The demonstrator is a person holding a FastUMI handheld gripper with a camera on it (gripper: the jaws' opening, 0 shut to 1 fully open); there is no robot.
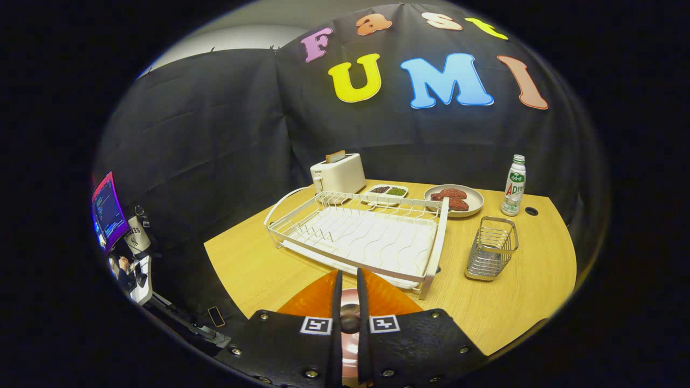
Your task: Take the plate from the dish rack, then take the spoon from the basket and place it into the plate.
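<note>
Dish rack (372, 237) sat empty beyond the fingers, orange plate (318, 302) lay flat right under them, gripper (349, 293) nearly closed on the spoon (349, 318), handle pinched between the fingers, long axis running along them, wire basket (491, 248) off right.

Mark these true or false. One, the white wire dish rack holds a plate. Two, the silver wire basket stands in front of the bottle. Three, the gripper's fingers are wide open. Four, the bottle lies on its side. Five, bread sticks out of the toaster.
1. False. The white wire dish rack is empty; the orange ribbed plate lies on the wooden table, under the fingers.
2. True. The silver wire basket stands before the green-capped plastic bottle.
3. False. The gripper is nearly shut on a slim pinkish spoon.
4. False. It stands upright.
5. True. A brown bread slice sticks out of the white toaster.
</note>
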